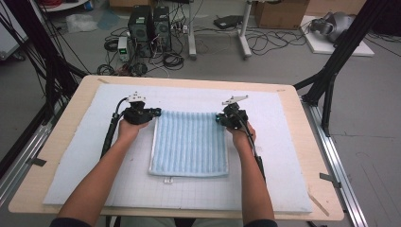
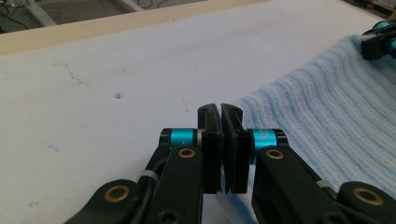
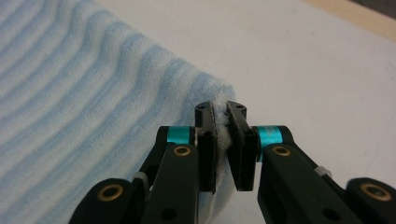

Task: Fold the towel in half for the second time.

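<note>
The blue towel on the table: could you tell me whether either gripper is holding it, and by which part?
Both hold the blue towel. The left gripper pinches its far left corner, the right gripper its far right corner, with cloth showing between the jaws.

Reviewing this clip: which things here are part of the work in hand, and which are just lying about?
In the job:
- blue towel, flat on the white mat
- left gripper, shut on the towel's far left corner
- right gripper, shut on its far right corner

Lying about:
- computer towers on the floor
- loose cables
- cardboard box
</note>
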{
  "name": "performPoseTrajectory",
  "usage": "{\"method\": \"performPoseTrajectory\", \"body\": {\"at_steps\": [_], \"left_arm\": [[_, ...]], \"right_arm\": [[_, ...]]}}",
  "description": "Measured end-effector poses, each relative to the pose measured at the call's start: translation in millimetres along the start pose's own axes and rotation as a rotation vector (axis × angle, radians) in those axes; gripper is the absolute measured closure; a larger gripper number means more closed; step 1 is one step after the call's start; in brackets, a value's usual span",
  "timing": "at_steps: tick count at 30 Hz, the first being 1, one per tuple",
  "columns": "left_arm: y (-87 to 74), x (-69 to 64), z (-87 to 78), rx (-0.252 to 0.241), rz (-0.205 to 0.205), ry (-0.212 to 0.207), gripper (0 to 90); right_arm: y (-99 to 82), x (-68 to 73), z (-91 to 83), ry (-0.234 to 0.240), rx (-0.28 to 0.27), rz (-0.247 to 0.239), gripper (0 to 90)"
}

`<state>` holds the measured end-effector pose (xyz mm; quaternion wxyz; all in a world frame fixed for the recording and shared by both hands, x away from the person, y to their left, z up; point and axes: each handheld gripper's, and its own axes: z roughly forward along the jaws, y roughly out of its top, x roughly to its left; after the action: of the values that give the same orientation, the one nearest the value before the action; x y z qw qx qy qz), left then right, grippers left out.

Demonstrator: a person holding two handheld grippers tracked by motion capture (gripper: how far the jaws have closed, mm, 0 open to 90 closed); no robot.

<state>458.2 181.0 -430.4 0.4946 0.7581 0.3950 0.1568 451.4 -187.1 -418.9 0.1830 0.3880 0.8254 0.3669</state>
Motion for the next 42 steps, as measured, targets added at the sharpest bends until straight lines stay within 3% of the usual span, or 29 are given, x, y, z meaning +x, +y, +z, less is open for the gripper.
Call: {"method": "performPoseTrajectory", "body": {"at_steps": [5,9,14,19,22,30,38,40,42], "left_arm": [[3.4,-1.5,-7.1,-0.015,-0.005,-0.036,86.5],[5.6,-5.1,-13.2,-0.030,-0.003,-0.049,86.4],[8.8,-14.7,-23.1,-0.055,0.002,-0.084,86.4],[7.3,-22.0,-29.6,-0.020,-0.011,-0.117,86.4],[6.6,-29.0,-35.4,-0.052,-0.002,-0.133,86.4],[-5.1,-39.7,-54.4,-0.091,0.002,-0.153,86.3],[-22.3,-50.2,-73.3,-0.094,0.012,-0.172,86.3],[-27.4,-53.9,-77.6,-0.094,0.019,-0.180,86.3],[-32.0,-56.6,-81.8,-0.097,0.022,-0.188,86.3]], "right_arm": [[2.9,0.1,-3.9,0.011,-0.007,-0.011,83.0],[4.2,1.1,-14.2,0.034,-0.042,-0.019,82.8],[4.8,4.7,-29.6,0.064,-0.070,-0.038,82.7],[0.0,9.5,-41.0,0.090,-0.095,-0.045,82.7],[-5.0,14.2,-46.3,0.100,-0.102,-0.052,82.6],[-14.0,23.1,-63.9,0.118,-0.124,-0.057,82.2],[-33.3,40.9,-77.9,0.120,-0.132,-0.060,81.7],[-36.4,45.4,-80.7,0.117,-0.109,-0.067,81.1],[-41.2,50.4,-85.3,0.113,-0.129,-0.075,81.2]]}}
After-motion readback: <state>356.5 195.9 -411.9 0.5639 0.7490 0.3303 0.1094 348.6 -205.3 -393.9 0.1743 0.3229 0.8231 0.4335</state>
